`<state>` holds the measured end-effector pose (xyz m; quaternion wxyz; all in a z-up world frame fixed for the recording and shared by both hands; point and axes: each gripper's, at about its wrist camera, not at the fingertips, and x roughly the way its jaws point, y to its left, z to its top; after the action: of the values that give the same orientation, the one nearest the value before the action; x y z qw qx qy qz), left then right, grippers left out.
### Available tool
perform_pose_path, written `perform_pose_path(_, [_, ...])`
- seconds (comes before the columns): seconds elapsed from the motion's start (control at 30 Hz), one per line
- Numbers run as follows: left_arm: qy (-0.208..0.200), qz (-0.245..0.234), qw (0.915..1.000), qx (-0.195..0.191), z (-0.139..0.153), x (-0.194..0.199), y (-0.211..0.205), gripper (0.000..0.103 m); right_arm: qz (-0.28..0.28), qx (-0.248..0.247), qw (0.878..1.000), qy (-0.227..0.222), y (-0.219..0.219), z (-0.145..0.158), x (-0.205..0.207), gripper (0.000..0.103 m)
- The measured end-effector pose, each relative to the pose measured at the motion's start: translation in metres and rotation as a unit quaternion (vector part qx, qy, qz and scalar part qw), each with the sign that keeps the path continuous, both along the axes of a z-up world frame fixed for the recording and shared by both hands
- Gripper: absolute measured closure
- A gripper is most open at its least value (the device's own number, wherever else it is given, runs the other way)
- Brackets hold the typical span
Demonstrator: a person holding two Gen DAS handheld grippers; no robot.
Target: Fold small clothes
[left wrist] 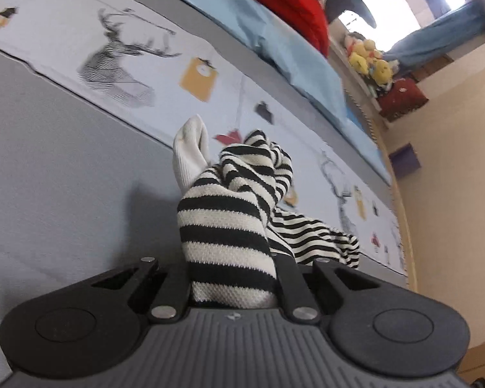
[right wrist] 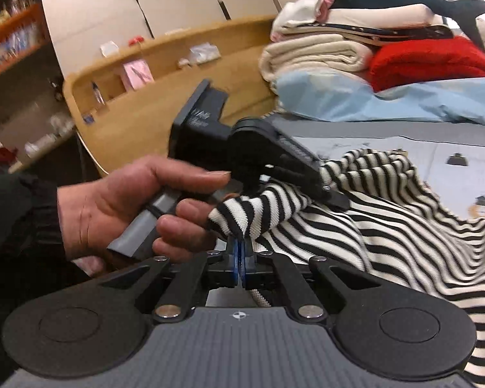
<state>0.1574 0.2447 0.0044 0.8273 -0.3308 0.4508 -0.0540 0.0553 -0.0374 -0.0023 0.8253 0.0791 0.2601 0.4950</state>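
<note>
Right gripper (right wrist: 241,260) has its blue pads pressed together on a fold of the striped knit top (right wrist: 388,220); just beyond, the left gripper (right wrist: 331,194) pinches the same cloth, bunched above the printed bedsheet (left wrist: 210,110). Judged step: carrying an edge over; next, lay it flat and release

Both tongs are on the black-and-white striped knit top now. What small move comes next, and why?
Probably draw the two grips apart to pull the held edge taut. The right tongs pinch one bunched corner of the black-and-white striped knit top, the left tongs clamp another thick fold, and the cloth between them lies rumpled on the grey printed bed sheet, too crumpled to fold cleanly.
</note>
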Motion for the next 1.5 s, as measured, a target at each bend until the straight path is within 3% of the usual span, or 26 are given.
perform_pose_path(0.1, [0.006,-0.004,0.9999,0.010,0.003,0.001,-0.005,0.092,-0.005,0.005,1.000,0.012,-0.003,-0.001,0.001,0.102])
perform_pose_path(0.3, [-0.048,-0.044,0.9978,0.004,0.031,0.018,-0.063,0.092,-0.051,0.016,0.998,0.021,-0.048,0.008,0.006,0.102])
perform_pose_path(0.53, [-0.099,-0.122,0.9876,0.004,0.053,0.048,-0.191,0.092,-0.153,0.048,0.987,0.022,-0.158,0.019,0.006,0.102])
perform_pose_path(0.73, [-0.133,-0.166,0.9766,0.028,0.053,0.058,-0.297,0.091,-0.255,0.062,0.964,0.034,-0.253,0.016,-0.006,0.102])
perform_pose_path(0.8, [-0.147,-0.169,0.9740,0.034,0.052,0.056,-0.320,0.086,-0.282,0.066,0.956,0.033,-0.274,0.014,-0.010,0.102])
perform_pose_path(0.87, [-0.155,-0.179,0.9711,0.027,0.052,0.056,-0.335,0.066,-0.309,0.074,0.947,0.036,-0.292,0.012,-0.013,0.102])
perform_pose_path(0.9, [-0.155,-0.190,0.9691,0.023,0.053,0.058,-0.341,0.063,-0.320,0.076,0.943,0.041,-0.299,0.009,-0.014,0.102])
perform_pose_path(1.03, [-0.167,-0.183,0.9687,0.013,0.055,0.057,-0.320,0.062,-0.355,0.044,0.929,0.092,-0.312,-0.010,-0.003,0.102])
perform_pose_path(1.17, [-0.154,-0.187,0.9700,-0.012,0.054,0.055,-0.283,0.062,-0.400,-0.030,0.899,0.178,-0.313,-0.045,0.018,0.102])
perform_pose_path(1.23, [-0.136,-0.205,0.9693,0.008,0.050,0.054,-0.276,0.062,-0.418,-0.053,0.882,0.211,-0.312,-0.057,0.026,0.102])
perform_pose_path(1.33, [-0.112,-0.235,0.9639,0.054,0.040,0.043,-0.267,0.063,-0.429,-0.018,0.865,0.260,-0.318,-0.069,0.032,0.096])
perform_pose_path(1.37, [-0.105,-0.247,0.9614,0.060,0.038,0.040,-0.264,0.063,-0.432,-0.007,0.861,0.268,-0.320,-0.069,0.035,0.091])
perform_pose_path(1.47, [-0.090,-0.278,0.9536,0.073,0.029,0.030,-0.255,0.063,-0.441,0.020,0.852,0.281,-0.322,-0.071,0.044,0.057])
perform_pose_path(1.5, [-0.085,-0.287,0.9512,0.077,0.026,0.028,-0.255,0.063,-0.441,0.024,0.851,0.286,-0.322,-0.072,0.049,0.052])
